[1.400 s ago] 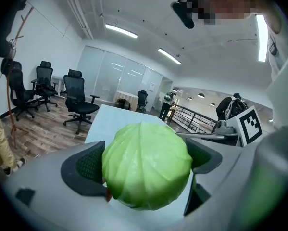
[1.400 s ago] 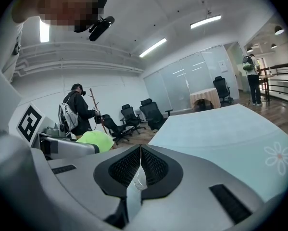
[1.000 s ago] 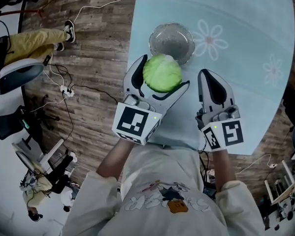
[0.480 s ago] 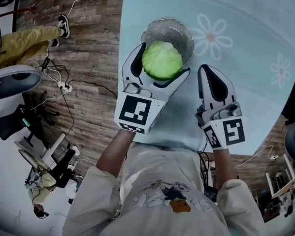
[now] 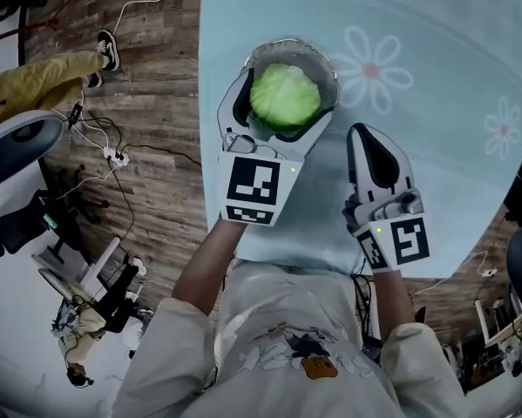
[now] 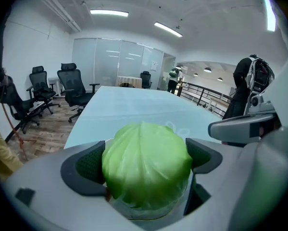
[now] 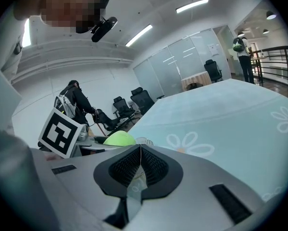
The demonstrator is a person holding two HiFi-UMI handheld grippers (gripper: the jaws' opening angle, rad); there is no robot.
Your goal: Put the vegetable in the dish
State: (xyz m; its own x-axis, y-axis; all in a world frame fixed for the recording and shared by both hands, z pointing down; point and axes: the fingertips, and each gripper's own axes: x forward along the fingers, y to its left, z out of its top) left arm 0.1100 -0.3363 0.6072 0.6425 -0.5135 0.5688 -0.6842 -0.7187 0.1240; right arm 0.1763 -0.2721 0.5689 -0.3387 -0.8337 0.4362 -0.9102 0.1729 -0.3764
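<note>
A round green cabbage (image 5: 285, 95) is gripped between the jaws of my left gripper (image 5: 282, 90), which is shut on it. The cabbage hangs over the clear glass dish (image 5: 323, 59) at the table's left side; whether it touches the dish I cannot tell. In the left gripper view the cabbage (image 6: 146, 165) fills the gap between the dark pads (image 6: 88, 166), with the dish rim just under it. My right gripper (image 5: 371, 151) is shut with nothing in it, hovering right of the dish; in its own view the right gripper (image 7: 140, 163) shows pads pressed together, and the cabbage (image 7: 118, 139) sits to its left.
The pale blue table (image 5: 435, 103) carries white daisy prints (image 5: 371, 70). Its left edge runs close to the dish, with wood floor, cables and a power strip (image 5: 117, 158) beyond. A seated person's leg (image 5: 43, 75) and office chairs (image 5: 16, 138) lie at far left.
My left gripper has carried the cabbage forward, from in front of the dish to over it. The right gripper has stayed about where it was.
</note>
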